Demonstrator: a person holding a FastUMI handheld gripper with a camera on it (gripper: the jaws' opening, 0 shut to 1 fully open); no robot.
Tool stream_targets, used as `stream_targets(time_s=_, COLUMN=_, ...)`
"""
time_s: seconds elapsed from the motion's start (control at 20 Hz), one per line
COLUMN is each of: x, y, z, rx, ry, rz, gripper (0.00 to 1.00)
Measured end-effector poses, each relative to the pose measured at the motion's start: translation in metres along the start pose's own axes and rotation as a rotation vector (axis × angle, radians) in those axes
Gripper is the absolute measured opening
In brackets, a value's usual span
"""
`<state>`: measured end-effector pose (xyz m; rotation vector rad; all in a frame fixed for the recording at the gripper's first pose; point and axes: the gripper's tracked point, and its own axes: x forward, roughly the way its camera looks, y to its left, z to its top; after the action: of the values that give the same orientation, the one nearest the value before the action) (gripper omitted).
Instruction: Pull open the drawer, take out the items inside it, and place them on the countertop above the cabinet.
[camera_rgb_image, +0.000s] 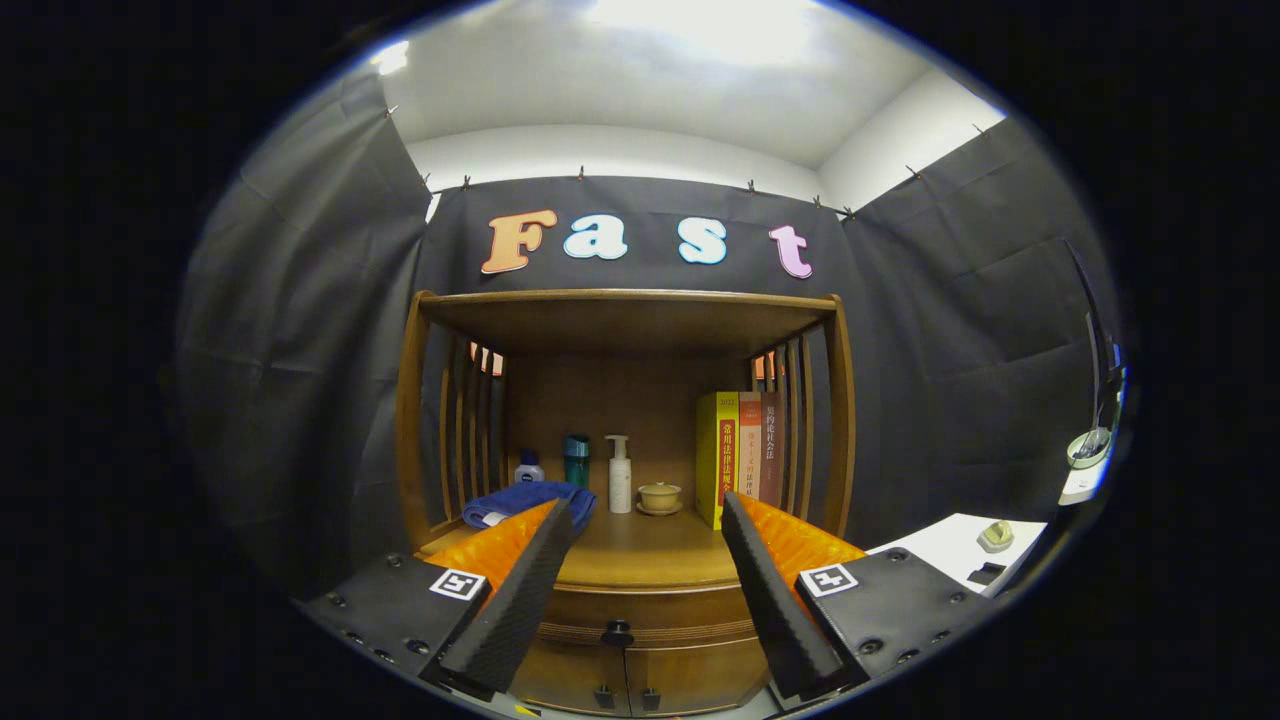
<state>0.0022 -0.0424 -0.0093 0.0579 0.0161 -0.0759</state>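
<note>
One drawer (640, 622), shut flush beneath the countertop (640, 560) of a wooden cabinet, sits before us with its dark round knob (617, 632) centred between the fingers of our gripper (646, 520). The fingers stand wide apart and hold nothing; we judge they are spread this far so that the knob can pass between them as we come in. The knob lies low and just ahead, not yet touched, so the pull has not begun and whatever the drawer contains is hidden from us.

Below the drawer front, two cabinet doors (625, 680) meet at a seam with small dark pulls, which we must not mistake for the drawer's own handle.

Above, the countertop is where the items are meant to land. Its front half is bare, while the back is already occupied: a folded blue towel (525, 500) at the left, behind it a small white-and-blue bottle (528, 468) and a dark teal cup (576, 460), then a white pump bottle (619, 475), a small pale bowl on a saucer (660, 496), and a row of upright books (742, 455) leaning against the slatted right side. These stand well back, which leaves us the open front strip for setting things down.

Off to the right, apart from the cabinet, a white table (950, 550) carries a small pale object we cannot identify.
</note>
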Motion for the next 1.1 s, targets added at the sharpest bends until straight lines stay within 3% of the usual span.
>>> stream_targets(time_s=1.1, x=0.005, y=0.004, z=-0.015, rx=-0.005, ry=0.007, rz=0.004, gripper=0.98)
